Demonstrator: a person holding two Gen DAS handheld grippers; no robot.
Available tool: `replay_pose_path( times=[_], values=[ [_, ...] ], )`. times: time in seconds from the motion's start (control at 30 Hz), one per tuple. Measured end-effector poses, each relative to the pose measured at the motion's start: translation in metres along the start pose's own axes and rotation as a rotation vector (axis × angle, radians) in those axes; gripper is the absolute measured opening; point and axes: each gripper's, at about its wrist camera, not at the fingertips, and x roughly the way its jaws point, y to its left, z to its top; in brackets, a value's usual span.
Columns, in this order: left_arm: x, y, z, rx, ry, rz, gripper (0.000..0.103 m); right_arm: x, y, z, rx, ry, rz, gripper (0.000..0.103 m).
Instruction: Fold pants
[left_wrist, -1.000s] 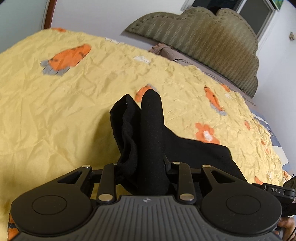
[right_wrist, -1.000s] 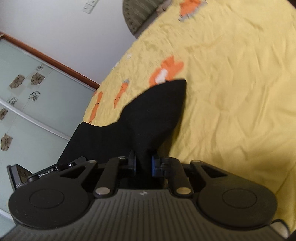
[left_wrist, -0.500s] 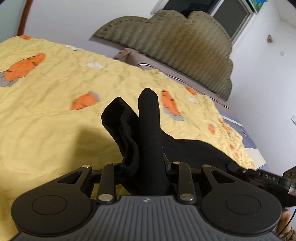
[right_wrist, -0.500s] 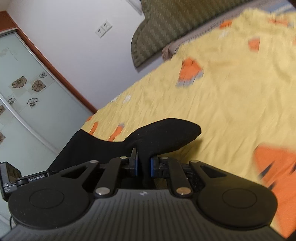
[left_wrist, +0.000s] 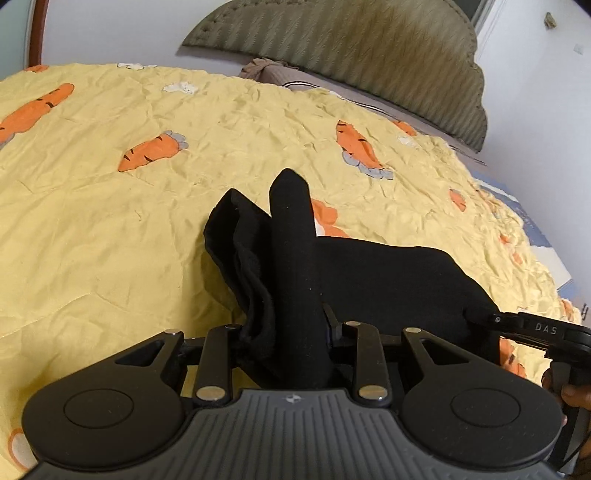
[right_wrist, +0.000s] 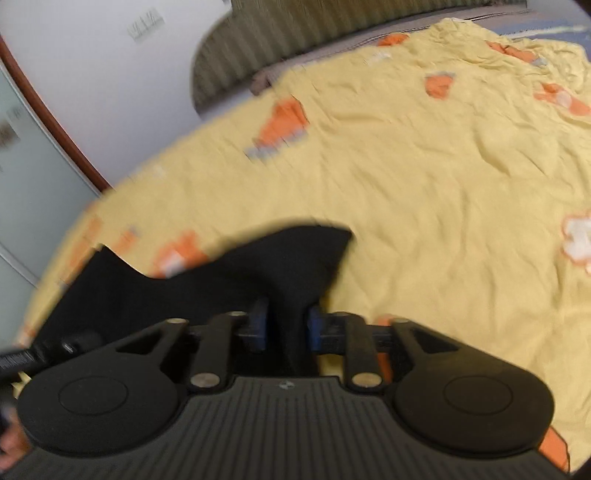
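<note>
Two handheld black two-finger grippers over a wrinkled yellow bedsheet with orange carrot print (left_wrist: 110, 229). Left gripper (left_wrist: 291, 332) is clamped on a bunched edge of the black soft-fabric pants (left_wrist: 388, 273); a fold of the cloth sticks up past its fingers, and the rest drapes right across the sheet toward the other tool. Right gripper (right_wrist: 286, 325) has its blue-padded jaws opening, with a fold of the pants (right_wrist: 288, 266) between them; the gap is visible and the pads are not pressing. The right wrist view is motion-blurred. An olive-green ribbed scalloped headboard (left_wrist: 369, 48) stands against the white wall behind. A brown-grey pillow (left_wrist: 273, 72) lies at the head of the bed, partly hidden.
</note>
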Motion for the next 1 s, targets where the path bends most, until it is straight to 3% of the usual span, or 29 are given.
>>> replay_pose_path(
  times=[0.2, 0.3, 0.4, 0.53, 0.6, 0.67, 0.8, 0.87, 0.9, 0.93, 1.0],
  values=[
    [-0.004, 0.016, -0.003, -0.071, -0.007, -0.059, 0.028, -0.029, -0.002, -0.005, -0.021, -0.129, -0.062, 0.037],
    [-0.005, 0.021, -0.006, -0.103, -0.012, -0.075, 0.028, -0.038, -0.003, 0.003, -0.045, -0.167, -0.072, 0.047],
    [-0.005, 0.027, -0.006, -0.122, -0.009, -0.091, 0.028, -0.027, -0.027, 0.014, 0.118, -0.106, 0.083, 0.073],
    [-0.005, 0.031, -0.002, -0.134, -0.006, -0.099, 0.028, 0.005, -0.066, 0.009, 0.334, -0.028, 0.231, 0.074],
    [-0.005, 0.027, -0.001, -0.106, -0.012, -0.089, 0.028, 0.026, -0.082, 0.003, 0.451, 0.036, 0.356, 0.074],
    [-0.007, 0.021, -0.001, -0.072, -0.023, -0.075, 0.028, 0.042, -0.083, 0.0, 0.479, 0.057, 0.416, 0.074],
    [-0.009, 0.016, -0.003, -0.032, -0.038, -0.06, 0.028, 0.069, -0.074, 0.014, 0.485, 0.062, 0.441, 0.065],
    [-0.01, 0.016, -0.003, -0.034, -0.041, -0.064, 0.028, 0.076, -0.069, 0.026, 0.436, 0.046, 0.381, 0.042],
    [-0.011, 0.017, -0.003, -0.035, -0.045, -0.068, 0.028, 0.079, -0.065, 0.032, 0.391, 0.045, 0.349, 0.022],
    [-0.012, 0.018, -0.003, -0.037, -0.051, -0.075, 0.028, 0.082, -0.06, 0.037, 0.348, 0.051, 0.317, 0.014],
    [-0.014, 0.018, -0.005, -0.033, -0.067, -0.08, 0.028, 0.077, -0.046, 0.043, 0.236, 0.045, 0.255, 0.013]
  ],
)
